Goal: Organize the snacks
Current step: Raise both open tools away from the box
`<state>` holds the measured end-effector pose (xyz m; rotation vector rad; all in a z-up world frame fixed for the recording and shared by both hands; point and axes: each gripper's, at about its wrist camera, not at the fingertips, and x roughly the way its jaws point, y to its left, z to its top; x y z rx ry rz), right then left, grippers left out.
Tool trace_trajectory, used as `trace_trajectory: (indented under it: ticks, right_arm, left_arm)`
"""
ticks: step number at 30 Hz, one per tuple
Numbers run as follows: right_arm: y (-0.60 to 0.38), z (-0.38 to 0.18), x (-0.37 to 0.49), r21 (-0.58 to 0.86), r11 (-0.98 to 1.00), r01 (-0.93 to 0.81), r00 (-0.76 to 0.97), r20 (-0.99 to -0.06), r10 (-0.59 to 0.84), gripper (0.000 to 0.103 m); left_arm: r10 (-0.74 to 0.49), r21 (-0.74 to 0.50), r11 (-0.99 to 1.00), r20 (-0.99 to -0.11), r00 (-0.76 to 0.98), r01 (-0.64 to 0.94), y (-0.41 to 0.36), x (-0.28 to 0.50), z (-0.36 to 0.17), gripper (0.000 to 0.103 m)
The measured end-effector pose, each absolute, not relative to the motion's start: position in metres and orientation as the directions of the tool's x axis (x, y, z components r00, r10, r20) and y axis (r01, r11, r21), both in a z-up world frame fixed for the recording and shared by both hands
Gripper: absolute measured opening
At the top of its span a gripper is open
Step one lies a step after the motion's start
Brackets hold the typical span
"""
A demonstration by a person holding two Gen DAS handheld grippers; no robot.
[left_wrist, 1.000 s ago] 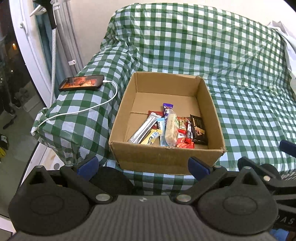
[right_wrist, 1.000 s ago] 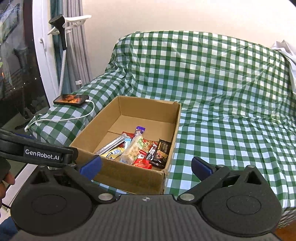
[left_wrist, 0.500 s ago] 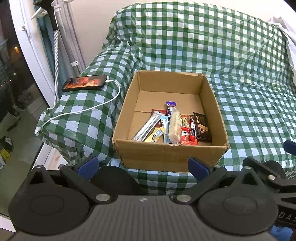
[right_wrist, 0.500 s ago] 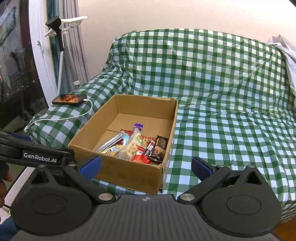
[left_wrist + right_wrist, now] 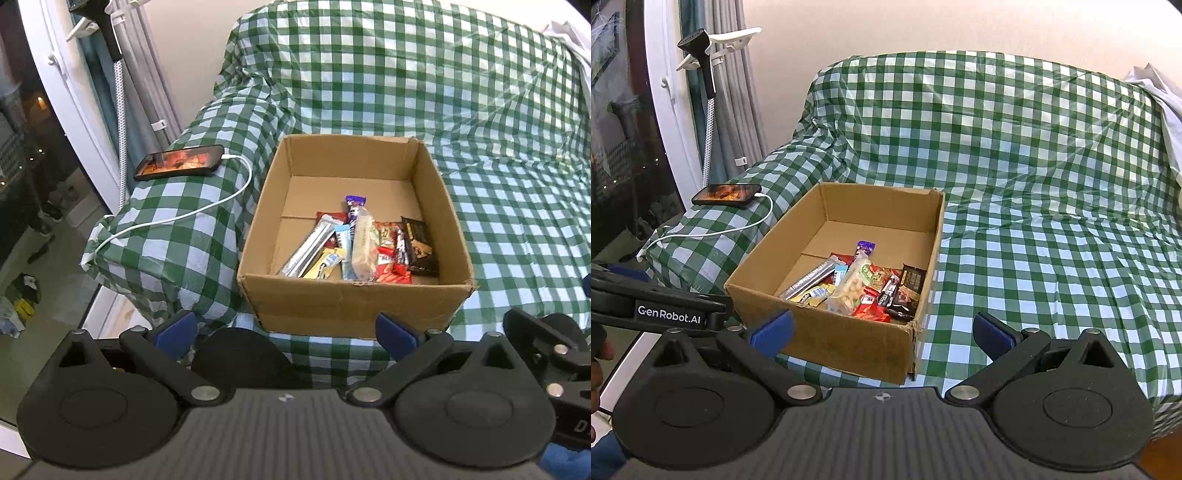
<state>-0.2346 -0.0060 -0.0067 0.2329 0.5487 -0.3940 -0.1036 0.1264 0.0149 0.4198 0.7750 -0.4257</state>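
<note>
From the left wrist camera, an open cardboard box is seen resting on a sofa draped in a green and white checked cover. A pile of wrapped snacks is gathered in the near half of the box; the far half is bare cardboard. Among them, a long silver bar is laid at the left, a pale packet in the middle and a dark chocolate pack at the right. A phone with a lit screen is laid on the sofa arm left of the box, and a white cable is plugged into it. The left gripper is held in front of the box, its blue fingertips spread wide with nothing between them.

From the right wrist camera, the same box is seen at an angle, with the snacks heaped toward its near right corner. The right gripper is held near the box's front corner, released and gripping nothing. The left gripper's body is visible at the left edge.
</note>
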Motion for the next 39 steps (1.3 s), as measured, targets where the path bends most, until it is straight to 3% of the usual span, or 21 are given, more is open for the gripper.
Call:
trace_trajectory:
  ticks: [6, 39]
  right_arm:
    - [-0.006, -0.006, -0.234, 0.112, 0.899, 0.423, 0.781, -0.547, -0.3, 0.102]
    - [-0.009, -0.005, -0.224, 0.108, 0.899, 0.425, 0.788, -0.533, -0.309, 0.102]
  left_arm:
    - [-0.217, 0.204, 0.807, -0.77, 0.6, 0.555, 0.125, -0.103, 0.011, 0.103]
    - [-0.201, 0.223, 0.827, -0.74, 0.642, 0.516, 0.123, -0.1, 0.019, 0.103]
